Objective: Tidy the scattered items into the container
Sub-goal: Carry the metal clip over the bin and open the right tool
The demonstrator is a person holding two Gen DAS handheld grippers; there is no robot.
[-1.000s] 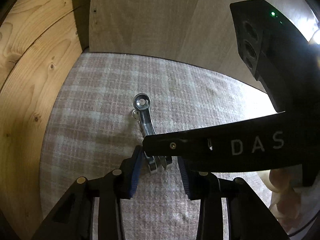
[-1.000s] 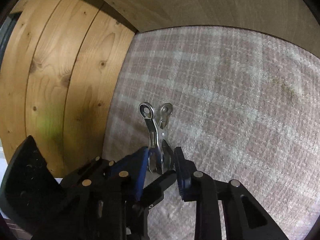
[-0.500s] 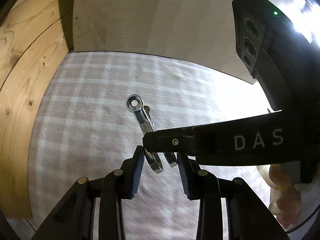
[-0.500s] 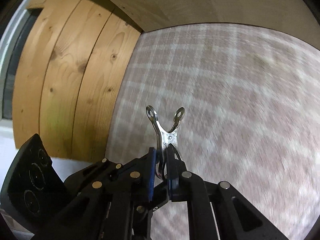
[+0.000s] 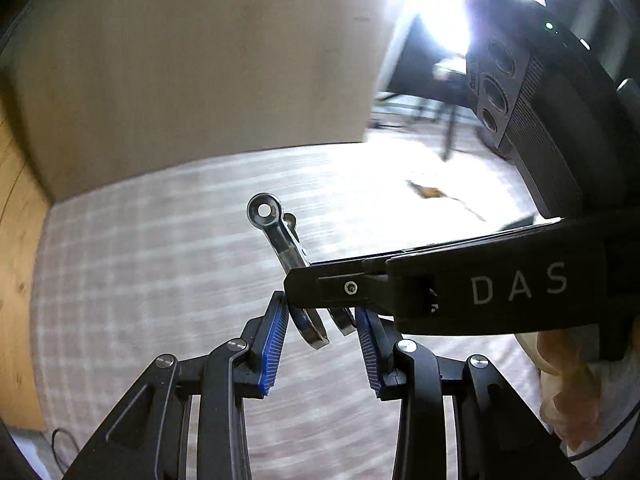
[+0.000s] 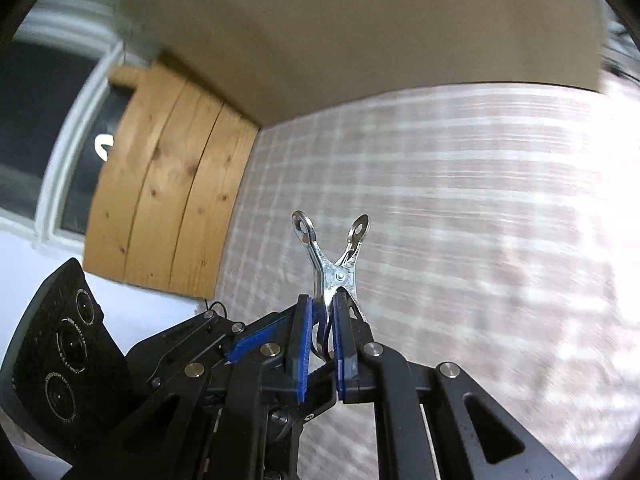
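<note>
Lifted off the checked cloth (image 6: pixel 460 200), the metal clip (image 6: pixel 334 264) rides clamped in the right tongs (image 6: pixel 321 344), left tongs (image 5: pixel 322 336) spread wide, container unseen.

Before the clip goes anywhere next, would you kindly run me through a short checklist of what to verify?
1. Right gripper shut on the metal clip: ok, both blue pads press its lower end.
2. Clip off the checked cloth: ok, it appears held above it.
3. Left gripper free of the clip: ok, its pads stand apart on either side and appear not to touch.
4. Container in view for the drop: not ok, neither camera shows it.
5. Clear path past the wooden board: cannot tell, the frames are blurred.
</note>
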